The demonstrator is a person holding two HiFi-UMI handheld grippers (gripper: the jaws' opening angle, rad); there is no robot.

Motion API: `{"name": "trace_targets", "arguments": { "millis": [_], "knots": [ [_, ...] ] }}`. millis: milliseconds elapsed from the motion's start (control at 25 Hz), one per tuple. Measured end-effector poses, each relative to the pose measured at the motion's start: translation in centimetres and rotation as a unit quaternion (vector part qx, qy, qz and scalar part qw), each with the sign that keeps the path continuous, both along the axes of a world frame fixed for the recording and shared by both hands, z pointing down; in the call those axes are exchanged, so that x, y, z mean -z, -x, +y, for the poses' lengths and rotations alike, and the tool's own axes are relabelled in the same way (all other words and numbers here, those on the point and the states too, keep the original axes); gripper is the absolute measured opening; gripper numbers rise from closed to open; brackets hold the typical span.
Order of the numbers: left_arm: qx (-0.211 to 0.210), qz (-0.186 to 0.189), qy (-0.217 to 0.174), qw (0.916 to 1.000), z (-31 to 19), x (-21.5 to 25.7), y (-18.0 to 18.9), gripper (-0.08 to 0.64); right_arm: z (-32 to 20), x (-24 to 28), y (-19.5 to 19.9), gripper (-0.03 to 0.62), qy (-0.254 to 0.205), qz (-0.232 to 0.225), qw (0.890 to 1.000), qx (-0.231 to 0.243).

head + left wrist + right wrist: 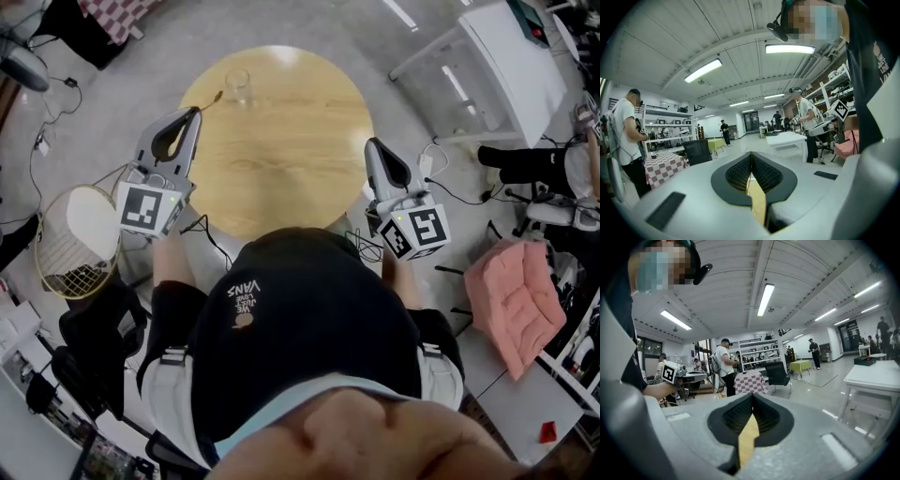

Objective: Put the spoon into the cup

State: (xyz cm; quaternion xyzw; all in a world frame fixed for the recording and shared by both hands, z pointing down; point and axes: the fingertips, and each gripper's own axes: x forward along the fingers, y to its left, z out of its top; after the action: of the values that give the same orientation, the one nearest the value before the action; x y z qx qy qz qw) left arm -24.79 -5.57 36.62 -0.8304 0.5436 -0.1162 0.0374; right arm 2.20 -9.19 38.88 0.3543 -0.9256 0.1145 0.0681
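Observation:
A clear glass cup stands upright at the far left of the round wooden table. A small brown spoon lies just left of the cup, its handle pointing back at my left gripper. That gripper hovers at the table's left edge with its tip right by the handle end; its jaws meet and nothing shows between them. My right gripper hangs at the table's right edge, jaws together and empty. In both gripper views, left gripper and right gripper, the jaws point out into the room, and neither cup nor spoon shows.
A white wire basket stands on the floor at the left, with cables around it. A pink cushion lies at the right and a white bench at the upper right. Other people stand far off in the room.

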Motion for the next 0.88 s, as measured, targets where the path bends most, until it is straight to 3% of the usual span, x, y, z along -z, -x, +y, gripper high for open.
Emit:
{"name": "trace_targets", "arguments": {
  "millis": [880],
  "knots": [
    [-0.008,0.011,0.027,0.9995,-5.4,-3.8,0.6,0.011,-1.5,-1.2,-0.5,-0.003,0.024,0.000,1.000,-0.013]
  ]
}}
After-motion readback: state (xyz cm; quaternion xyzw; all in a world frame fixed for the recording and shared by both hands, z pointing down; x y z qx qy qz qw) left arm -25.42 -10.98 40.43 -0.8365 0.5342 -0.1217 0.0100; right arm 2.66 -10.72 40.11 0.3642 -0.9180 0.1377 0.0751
